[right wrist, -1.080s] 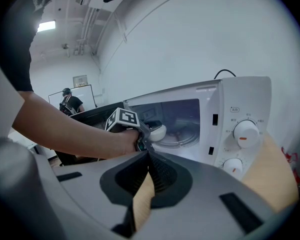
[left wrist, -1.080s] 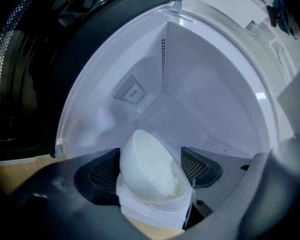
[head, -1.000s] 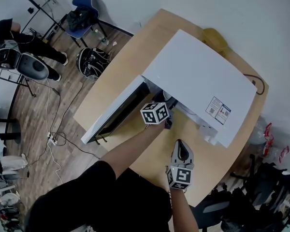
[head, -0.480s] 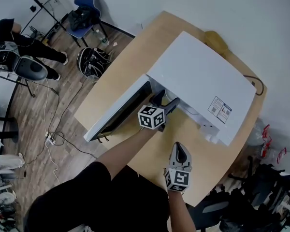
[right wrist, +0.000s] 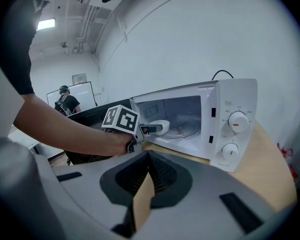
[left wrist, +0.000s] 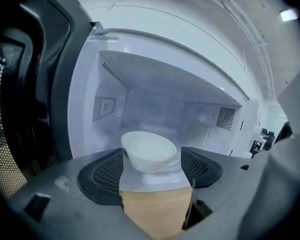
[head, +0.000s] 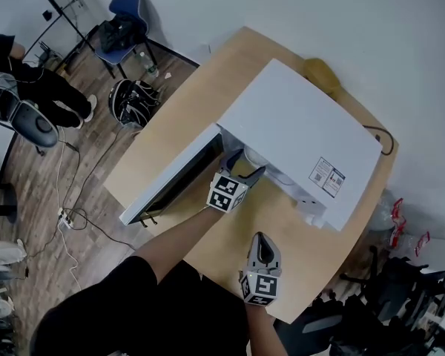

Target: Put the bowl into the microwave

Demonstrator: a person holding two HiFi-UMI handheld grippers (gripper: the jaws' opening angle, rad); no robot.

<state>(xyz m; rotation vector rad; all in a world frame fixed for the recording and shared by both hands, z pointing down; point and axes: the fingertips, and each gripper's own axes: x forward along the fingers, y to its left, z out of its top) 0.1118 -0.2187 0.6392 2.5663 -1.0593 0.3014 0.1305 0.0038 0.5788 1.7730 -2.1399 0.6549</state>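
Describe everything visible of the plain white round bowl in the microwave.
The plain white round bowl looks smooth and glossy, like ceramic or plastic, with no pattern. It is tilted rather than level, over the glass turntable, just inside the open white microwave. The left gripper faces it with jaws apart; whether a pad touches it cannot be told.

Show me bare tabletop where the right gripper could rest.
Bare table runs from the microwave front to the near edge, around the right gripper. Crowded: the cavity mouth, where the left gripper, bowl and open door meet.
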